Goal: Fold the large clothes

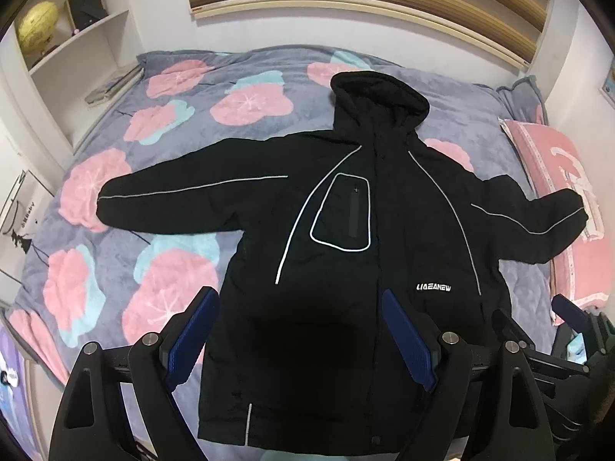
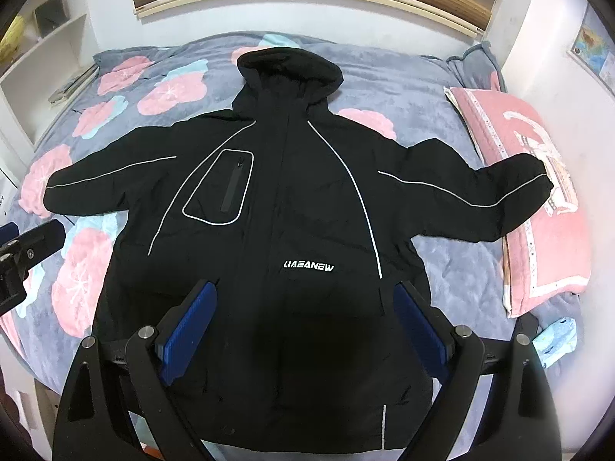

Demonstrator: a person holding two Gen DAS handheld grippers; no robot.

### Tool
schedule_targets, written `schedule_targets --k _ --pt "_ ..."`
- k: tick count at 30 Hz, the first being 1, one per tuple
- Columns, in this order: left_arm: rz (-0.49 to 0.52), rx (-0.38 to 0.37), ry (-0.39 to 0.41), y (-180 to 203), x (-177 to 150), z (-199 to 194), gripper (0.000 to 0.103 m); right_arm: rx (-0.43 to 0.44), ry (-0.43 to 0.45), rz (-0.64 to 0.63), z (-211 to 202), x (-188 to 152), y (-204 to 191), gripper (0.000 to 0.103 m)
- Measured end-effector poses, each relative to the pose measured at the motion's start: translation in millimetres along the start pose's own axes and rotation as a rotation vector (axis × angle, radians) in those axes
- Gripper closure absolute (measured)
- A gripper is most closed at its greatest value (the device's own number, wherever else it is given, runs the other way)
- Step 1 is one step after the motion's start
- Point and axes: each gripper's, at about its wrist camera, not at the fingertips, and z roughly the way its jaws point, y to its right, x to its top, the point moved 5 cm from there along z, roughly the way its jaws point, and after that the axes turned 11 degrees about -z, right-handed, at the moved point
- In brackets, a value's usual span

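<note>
Left wrist view: one black hooded jacket (image 1: 346,230) lies spread flat on the bed (image 1: 115,230), directly ahead of the left hand-held gripper (image 1: 300,330) and right hand-held gripper (image 2: 303,326), both with fingers apart, holding nothing.

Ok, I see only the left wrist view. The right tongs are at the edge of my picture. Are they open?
Observer: Yes, the right tongs are open and hold nothing; the jacket lies spread flat ahead of them.
Operator: Is there something near the pillow, at the bed's edge?
Observer: A small light-blue cloth lies close to the near end of the pillow.
Operator: Has the hem a stripe on the pillow side also?
Observer: Yes, a short pale stripe runs up from the hem there.
</note>
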Motion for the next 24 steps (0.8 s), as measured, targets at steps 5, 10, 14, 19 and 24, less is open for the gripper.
schedule_targets --k 5,10,14,19,24 --pt "-0.019 -0.010 0.001 -2.8 6.3 6.1 0.016 0.013 0.013 -0.025 2.9 10.5 -4.8 0.009" --pt "-0.077 -0.047 -0.004 -23.3 21.5 17.2 0.016 0.047 0.019 -0.060 10.8 25.5 -16.4 0.009" --pt "-0.257 -0.110 0.087 -86.1 48.9 28.8 0.016 0.080 0.034 -0.099 17.1 38.3 -28.1 0.009" --pt "-0.488 -0.049 0.150 -192.8 79.8 69.2 0.016 0.104 0.011 -0.134 37.5 51.0 -41.4 0.009" --pt "-0.688 -0.043 0.159 -304.3 107.4 128.9 0.016 0.107 -0.069 -0.163 72.0 56.6 -51.8 0.009"
